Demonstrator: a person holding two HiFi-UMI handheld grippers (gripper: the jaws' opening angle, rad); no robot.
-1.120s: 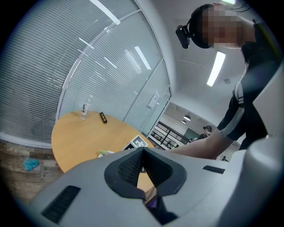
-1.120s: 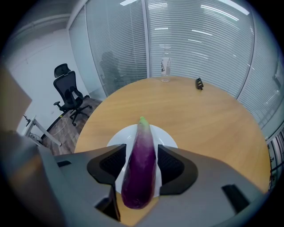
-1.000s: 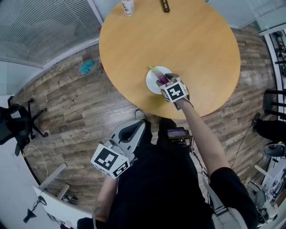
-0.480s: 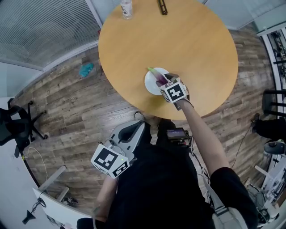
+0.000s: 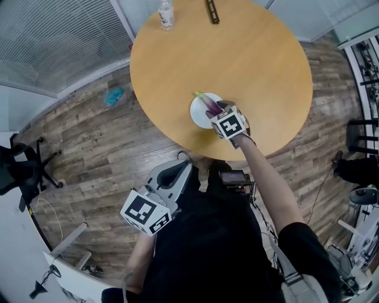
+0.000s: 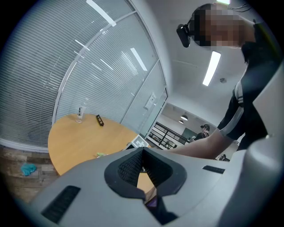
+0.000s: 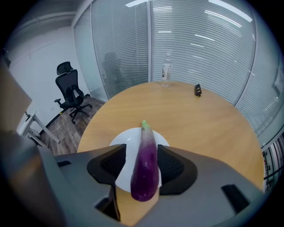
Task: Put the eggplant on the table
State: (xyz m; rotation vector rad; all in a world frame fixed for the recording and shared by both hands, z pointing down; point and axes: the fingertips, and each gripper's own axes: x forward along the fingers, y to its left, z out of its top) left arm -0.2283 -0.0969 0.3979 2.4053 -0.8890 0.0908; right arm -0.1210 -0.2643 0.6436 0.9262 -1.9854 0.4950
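A purple eggplant (image 7: pixel 145 168) with a green stem end lies lengthwise between the jaws of my right gripper (image 7: pixel 142 166), which is shut on it. Its stem end points out over a white plate (image 7: pixel 122 144) on the round wooden table (image 7: pixel 199 128). From the head view the eggplant (image 5: pixel 207 102) crosses the plate (image 5: pixel 197 116) near the table's front edge, with the right gripper (image 5: pixel 220 110) at its near end. My left gripper (image 5: pixel 172 176) hangs low by my body, off the table. Its jaws (image 6: pixel 143 151) meet at the tips, holding nothing.
A clear bottle (image 5: pixel 166 13) and a small black object (image 5: pixel 210 10) stand at the table's far edge. A blue scrap (image 5: pixel 114 96) lies on the wood floor at the left. A black office chair (image 7: pixel 71 93) stands beyond the table. Glass walls with blinds close the room.
The right gripper stays at the plate with the eggplant between its jaws; the whole scene has shifted slightly in view. The left gripper has not moved.
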